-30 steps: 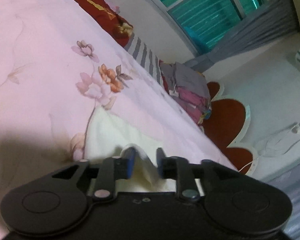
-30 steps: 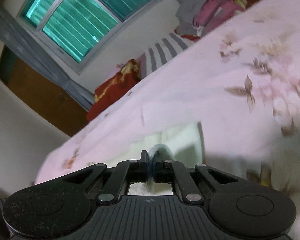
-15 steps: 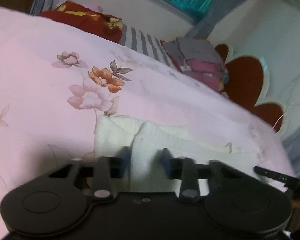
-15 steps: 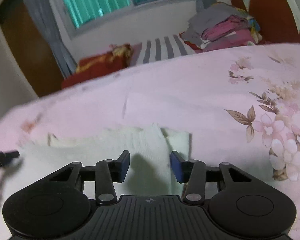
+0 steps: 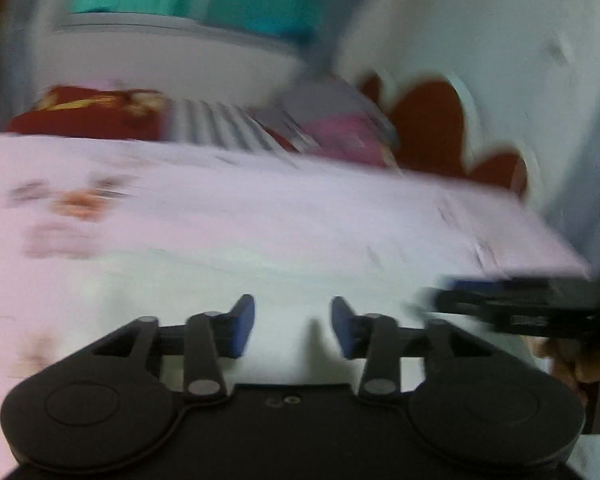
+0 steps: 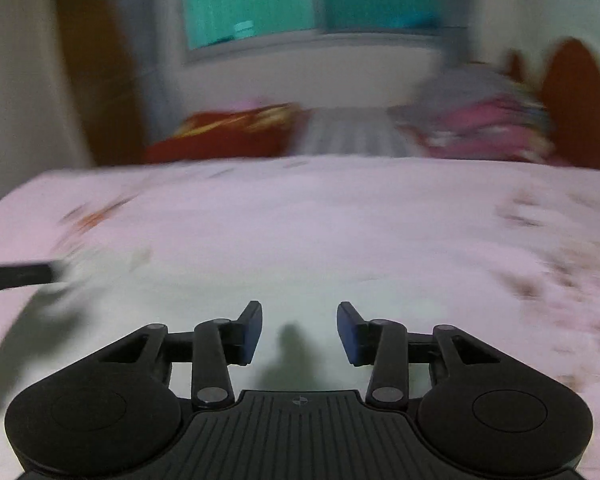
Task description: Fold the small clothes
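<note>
I have the small cream-white garment point(image 5: 228, 280) lying flat on the pink floral bedspread point(image 5: 260, 216), spread just ahead of both tools; in the right wrist view the same cloth point(image 6: 300, 300) fills the space under the fingers. My left gripper point(image 5: 293, 326) has just been opening, and its blue pads point(image 5: 242, 320) stand apart with nothing pinched between them, only the pale fabric showing below the gap. My right gripper point(image 6: 299, 332) has likewise just been opening, jaws parted and empty, a small shadow falling on the cloth between them. Both pictures are heavily smeared, so I cannot say for sure how the garment is folded or where its edges run. From the left wrist I see my right gripper at the right edge with the hand point(image 5: 572, 364) that holds it; from the right wrist a dark finger of the left tool pokes in at the left edge. Farther back on the bed sit a red patterned pillow point(image 6: 228, 132), a grey-and-white striped pillow point(image 6: 352, 132), and a pile of grey and pink clothes point(image 6: 484, 120). Behind them are a red scalloped headboard point(image 5: 432, 120) and a window with teal glass point(image 6: 252, 4). No writing is legible anywhere.
</note>
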The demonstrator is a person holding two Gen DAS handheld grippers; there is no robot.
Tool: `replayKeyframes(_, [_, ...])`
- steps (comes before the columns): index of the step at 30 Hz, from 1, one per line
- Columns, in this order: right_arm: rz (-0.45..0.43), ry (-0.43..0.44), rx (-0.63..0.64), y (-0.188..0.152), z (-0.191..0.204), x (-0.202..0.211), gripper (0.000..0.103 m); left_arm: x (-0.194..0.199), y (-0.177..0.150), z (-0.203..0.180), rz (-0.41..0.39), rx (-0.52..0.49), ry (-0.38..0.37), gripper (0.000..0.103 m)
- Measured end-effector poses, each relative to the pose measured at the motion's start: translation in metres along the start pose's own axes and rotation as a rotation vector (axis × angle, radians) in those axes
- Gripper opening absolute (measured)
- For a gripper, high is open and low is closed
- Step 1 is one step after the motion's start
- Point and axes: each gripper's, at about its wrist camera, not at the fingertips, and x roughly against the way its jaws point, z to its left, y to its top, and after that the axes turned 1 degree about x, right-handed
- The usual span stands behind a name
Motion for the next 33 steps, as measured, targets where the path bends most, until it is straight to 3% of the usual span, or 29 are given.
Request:
replayKeyframes(2, [0.034, 0.09, 0.045, -0.006, 0.024, -0.013, 0.041, -0.018, -0.003, -0.012, 0.038, -0.026, -0.004, 0.05])
replayKeyframes(5, [0.064, 0.103, 0.101, -0.012, 0.038, -0.026, 0.041, -0.028, -0.003, 0.003, 0.034, -0.014, 0.046, 0.051])
replayKeyframes(7, [0.056, 0.004, 0.115, -0.013, 0.029, -0.029, 0.041, -0.024, 0.0, 0.023, 0.014, 0.012, 0.108, 0.051])
replayKeyframes(9, [0.071, -0.212, 0.041, -0.012, -0.003, -0.032, 0.041, -0.02, 0.002, 0.045, 0.006, 0.08, 0.124, 0.05])
replayKeyframes(11, [0.079, -0.208, -0.085, -0.009, -0.033, -0.029, 0.041, -0.011, 0.005, 0.052, -0.002, 0.141, 0.108, 0.051])
replayKeyframes(13, [0.075, -0.265, -0.056, -0.003, -0.027, -0.021, 0.041, 0.003, 0.002, 0.038, -0.032, 0.119, 0.125, 0.056])
replayKeyframes(16, [0.017, -0.168, -0.037, -0.009, -0.003, 0.003, 0.041, 0.015, -0.011, 0.011, -0.039, 0.068, 0.103, 0.06])
replayKeyframes(22, [0.052, -0.02, 0.113, -0.04, 0.059, 0.0, 0.041, 0.014, -0.036, -0.014, -0.006, 0.016, 0.14, 0.06])
replayKeyframes(26, [0.053, -0.058, 0.115, -0.053, 0.053, 0.004, 0.041, 0.032, -0.041, 0.006, -0.015, -0.001, 0.231, 0.06])
replayKeyframes(28, [0.048, -0.168, 0.089, -0.055, 0.033, 0.012, 0.041, 0.042, -0.046, 0.02, -0.02, -0.004, 0.26, 0.06])
replayKeyframes(30, [0.044, -0.241, 0.016, -0.06, 0.007, 0.019, 0.041, 0.049, -0.048, 0.024, -0.018, 0.008, 0.268, 0.06])
replayKeyframes(33, [0.033, -0.259, -0.038, -0.058, 0.0, 0.03, 0.041, 0.057, -0.046, 0.007, -0.037, 0.01, 0.254, 0.062])
